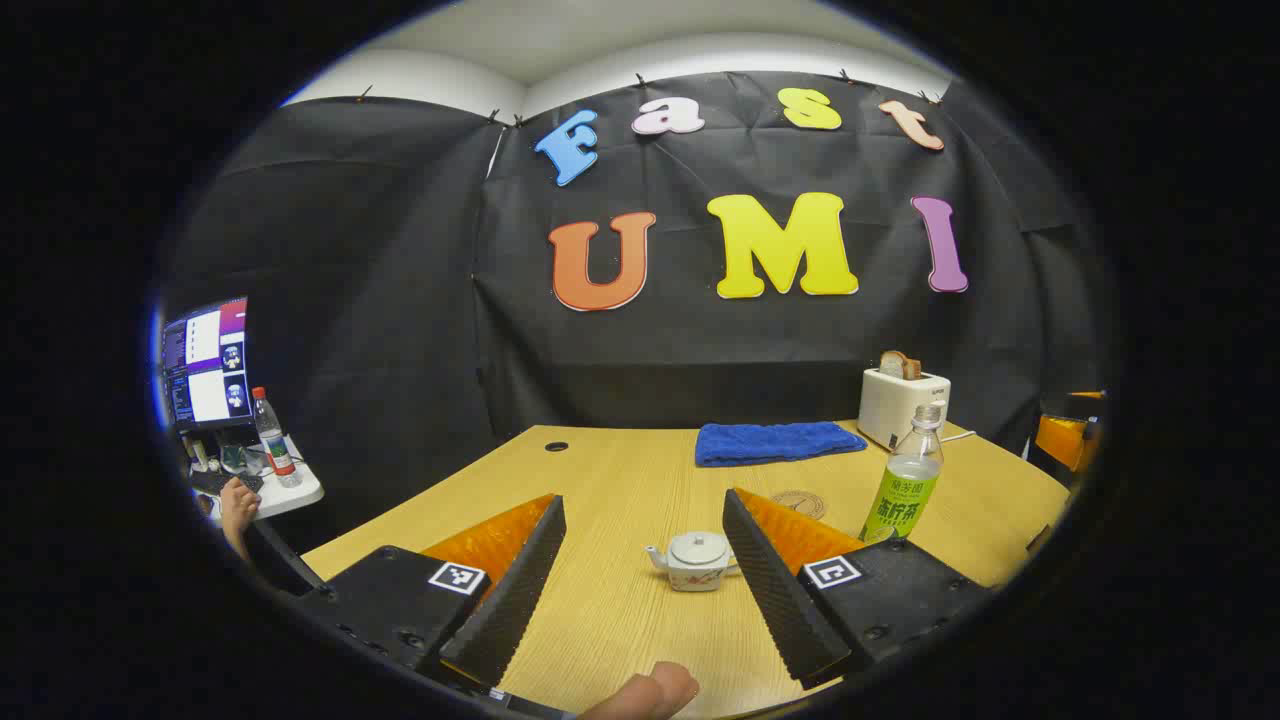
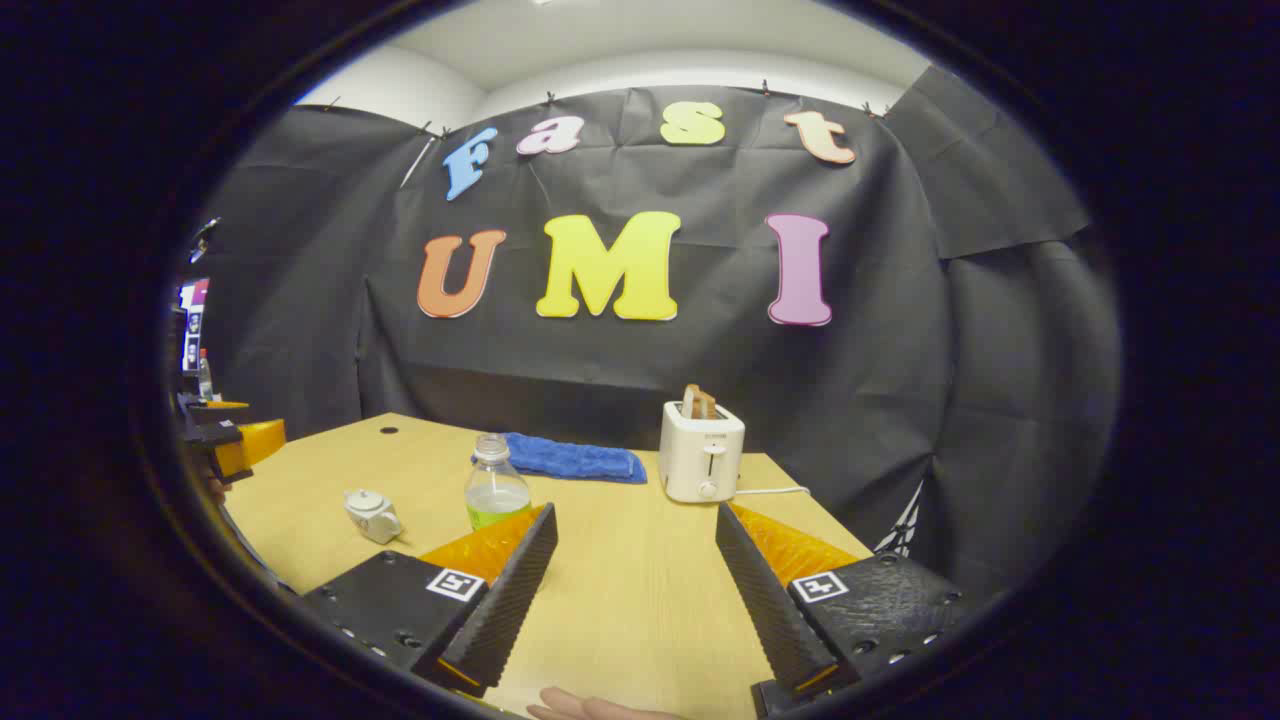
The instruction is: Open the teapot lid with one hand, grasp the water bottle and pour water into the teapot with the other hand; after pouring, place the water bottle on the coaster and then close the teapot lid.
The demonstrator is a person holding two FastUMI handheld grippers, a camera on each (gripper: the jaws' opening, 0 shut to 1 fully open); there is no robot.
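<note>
Your left gripper (image 1: 640, 560) is wide open and holds nothing; its two ridged, wedge-shaped fingers point out over the smooth wooden table (image 1: 620, 480). The little round teapot (image 1: 697, 562) sits on the table between those fingers, closer to the one at 3 o'clock but not touching it, with its spout toward 9 o'clock and its lid (image 1: 698, 547) on top, a small knob in the middle. The clear plastic water bottle (image 1: 905, 478) stands up straight at about 2 o'clock from the teapot, with a green label and pale drink inside. The flat round coaster (image 1: 800, 502) lies on the table just beside the bottle, at its 9 o'clock. Farther back is a soft, fuzzy blue towel (image 1: 778, 442), folded flat, and a boxy white toaster (image 1: 902, 404) with bread (image 1: 900, 364) sticking out of the top. Your right gripper (image 2: 635, 560) is wide open too, with nothing in it, over bare wood. From there the bottle stands at 11 o'clock, partly behind one finger, and the teapot is at its 9 o'clock
</note>
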